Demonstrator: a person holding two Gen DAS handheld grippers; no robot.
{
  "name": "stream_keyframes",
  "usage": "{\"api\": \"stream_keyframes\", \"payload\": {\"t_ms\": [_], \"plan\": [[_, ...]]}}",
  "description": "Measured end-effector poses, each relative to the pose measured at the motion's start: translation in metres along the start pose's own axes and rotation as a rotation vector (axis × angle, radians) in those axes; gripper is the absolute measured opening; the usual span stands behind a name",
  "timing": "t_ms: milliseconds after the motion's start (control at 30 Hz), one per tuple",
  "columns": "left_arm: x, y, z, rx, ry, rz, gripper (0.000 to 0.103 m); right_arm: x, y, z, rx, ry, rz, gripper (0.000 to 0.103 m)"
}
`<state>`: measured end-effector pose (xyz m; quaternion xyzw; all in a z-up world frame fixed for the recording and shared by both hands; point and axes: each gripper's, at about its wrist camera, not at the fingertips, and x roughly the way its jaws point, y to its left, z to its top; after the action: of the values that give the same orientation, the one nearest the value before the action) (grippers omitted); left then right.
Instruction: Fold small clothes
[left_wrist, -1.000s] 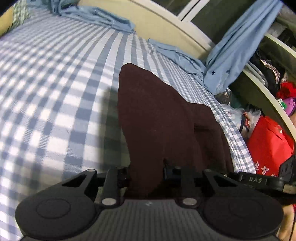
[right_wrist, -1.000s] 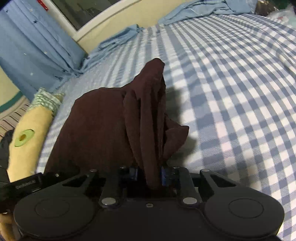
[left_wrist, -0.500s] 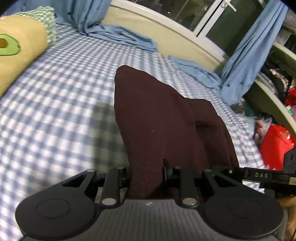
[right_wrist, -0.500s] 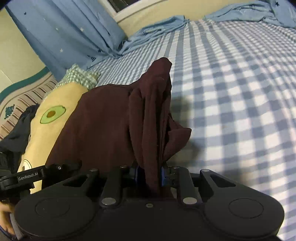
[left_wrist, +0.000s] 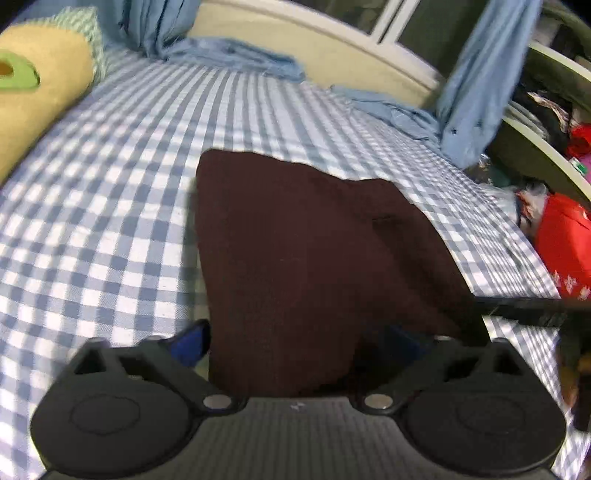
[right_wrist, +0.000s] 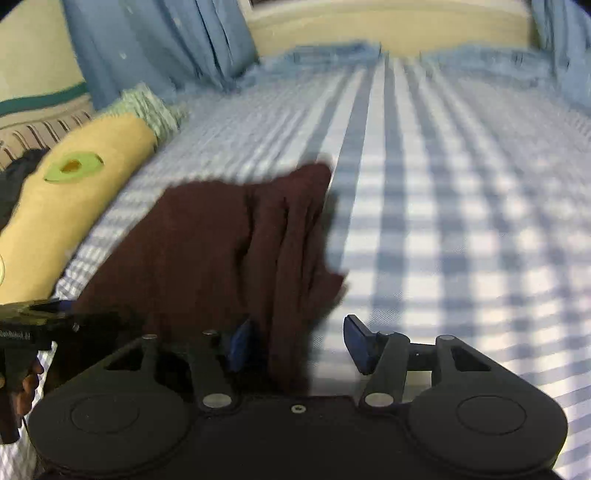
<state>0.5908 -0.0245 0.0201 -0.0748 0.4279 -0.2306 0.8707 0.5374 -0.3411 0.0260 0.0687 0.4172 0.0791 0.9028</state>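
Both jaws have just been opening: the left hand-held gripper (left_wrist: 295, 339) is standing spread wide, the right hand-held gripper (right_wrist: 295, 347) half spread, pinching nothing, the dark maroon garment (left_wrist: 303, 251) lying slack between them on the checked bed (left_wrist: 110, 184), avocado pillow (right_wrist: 74, 192) beyond

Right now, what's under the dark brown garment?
The blue-and-white checked bedsheet shows all around the dark brown garment, which lies on it. Anything beneath the cloth is covered. Its near edge sits between the open left claw fingers.
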Motion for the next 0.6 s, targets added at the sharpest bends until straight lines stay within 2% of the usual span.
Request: {"api": "stream_keyframes", "payload": {"t_ms": [67,100,167,200,333,467,600], "plan": [[-0.014,-0.012,-0.003,0.071,-0.021,0.099,0.102,-0.022,0.006,0.006,-0.083,-0.067,-0.071,0.062],[-0.020,-0.019,-0.003,0.100,-0.032,0.151,0.102,-0.028,0.010,0.011,-0.113,-0.092,-0.076,0.064],[-0.029,-0.034,0.001,0.124,-0.036,0.270,0.102,-0.031,0.023,0.027,-0.150,-0.143,-0.045,0.077],[-0.032,-0.041,0.003,0.124,-0.041,0.308,0.102,-0.027,0.030,0.034,-0.164,-0.165,-0.018,0.079],[-0.046,-0.066,0.017,0.111,-0.127,0.342,0.102,0.003,0.063,0.058,-0.239,-0.230,0.049,0.095],[-0.045,-0.084,0.024,0.090,-0.140,0.366,0.102,0.038,0.074,0.077,-0.218,-0.227,0.056,0.102],[-0.039,-0.088,0.021,0.041,-0.141,0.359,0.102,0.077,0.088,0.091,-0.311,-0.128,-0.001,0.102]]}}
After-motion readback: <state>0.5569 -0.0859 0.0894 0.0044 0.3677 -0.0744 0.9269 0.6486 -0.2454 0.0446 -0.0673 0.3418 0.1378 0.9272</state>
